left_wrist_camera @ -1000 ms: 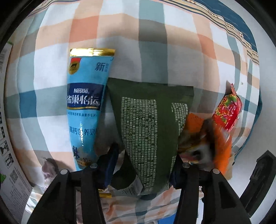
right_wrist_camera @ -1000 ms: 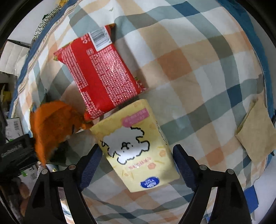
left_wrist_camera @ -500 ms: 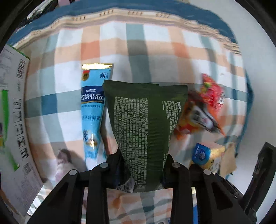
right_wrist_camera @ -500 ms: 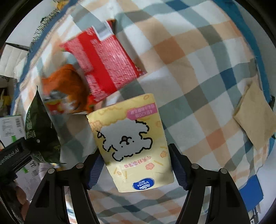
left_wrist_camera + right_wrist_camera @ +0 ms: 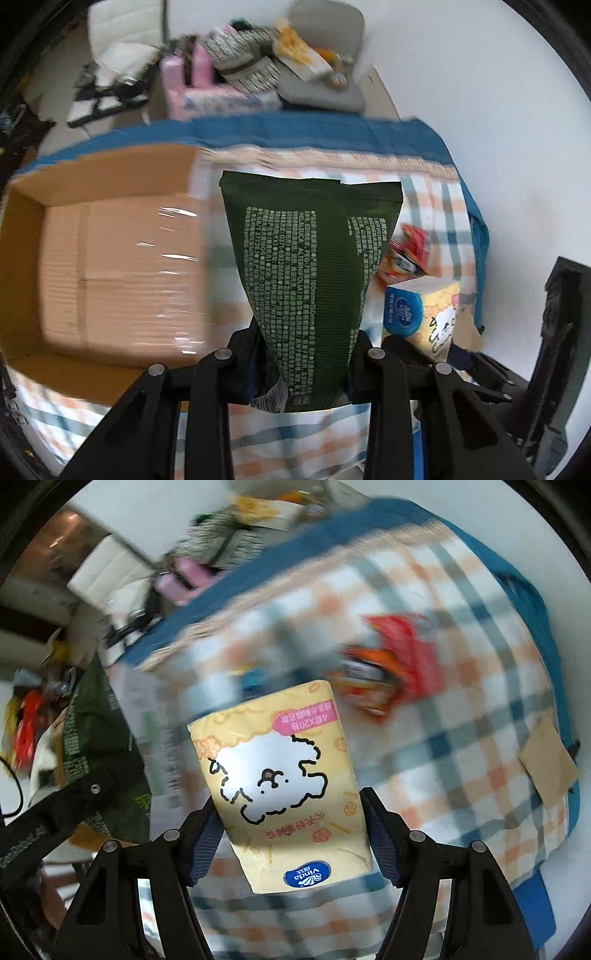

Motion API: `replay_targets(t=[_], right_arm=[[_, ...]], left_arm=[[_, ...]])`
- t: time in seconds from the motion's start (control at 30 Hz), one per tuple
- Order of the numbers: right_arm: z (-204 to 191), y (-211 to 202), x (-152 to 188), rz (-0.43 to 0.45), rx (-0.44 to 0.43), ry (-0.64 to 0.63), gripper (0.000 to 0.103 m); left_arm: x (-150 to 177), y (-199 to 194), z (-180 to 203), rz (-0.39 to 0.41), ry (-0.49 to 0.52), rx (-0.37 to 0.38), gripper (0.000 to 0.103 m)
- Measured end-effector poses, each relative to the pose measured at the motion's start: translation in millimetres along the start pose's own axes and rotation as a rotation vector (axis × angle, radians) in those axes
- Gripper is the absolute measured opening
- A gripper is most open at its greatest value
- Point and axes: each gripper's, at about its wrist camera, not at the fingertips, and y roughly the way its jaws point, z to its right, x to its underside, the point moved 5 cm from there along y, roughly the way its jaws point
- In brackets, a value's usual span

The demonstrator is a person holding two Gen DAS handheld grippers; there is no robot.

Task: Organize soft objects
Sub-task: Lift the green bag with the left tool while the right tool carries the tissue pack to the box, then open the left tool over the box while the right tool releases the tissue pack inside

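Here, an open cardboard box (image 5: 110, 258) lies on the checked cloth (image 5: 432, 199), left of the left gripper (image 5: 306, 354); what shows of its inside is bare cardboard floor with a strip of shiny tape, though the picture is blurred. The left gripper is closed on the lower end of a dark green pouch (image 5: 310, 266), held off the cloth with its long axis running straight ahead from the fingers, sealed top edge farthest away and printed back facing the camera. The right gripper (image 5: 291, 834) is clamped on a yellow tissue pack (image 5: 280, 775), also lifted, long axis along the fingers, the blue Vinda logo nearest the camera. Red and orange snack packets (image 5: 391, 672) lie blurred on the cloth beyond it.
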Motion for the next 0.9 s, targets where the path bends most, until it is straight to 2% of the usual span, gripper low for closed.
replay_targets(t=[0.13,0.2,0.23,0.3,0.33,0.5,0.63,0.73,0.9], right_arm=[[-60,-24,-27,0.024,-0.033,-0.095,0.072],[-102,-20,-24,0.026,-0.052,-0.146,0.072],[-114,-30,-54,0.019,-0.054,-0.16,0.072],[-149,-25,-54,0.008,-0.056,-0.197,0.072],[-166,-35,-63,0.001,-0.055,-0.205,0.072],[-226,0,-76,-0.026,-0.012,-0.251,0.072],[-268,17,-76,-0.033,0.041,-0.278,0.072],[-290,29,-76,-0.03,0.085,-0.289,0.072],[-303,53,-83,-0.021,0.144,-0.3,0.072]], left_arm=[[-3,-38,-59,0.049,-0.031,-0.041,0.03],[-7,-49,-91,0.067,-0.06,-0.057,0.03],[-7,-52,-104,0.073,-0.072,-0.065,0.03],[-10,-58,-138,0.079,-0.112,-0.075,0.03],[-10,-56,-148,0.078,-0.128,-0.078,0.03],[-17,-45,-215,0.048,-0.204,-0.092,0.03],[-21,-23,-255,-0.001,-0.245,-0.09,0.03],[-22,-6,-271,-0.031,-0.257,-0.081,0.03],[-30,20,-280,-0.075,-0.25,-0.062,0.03]])
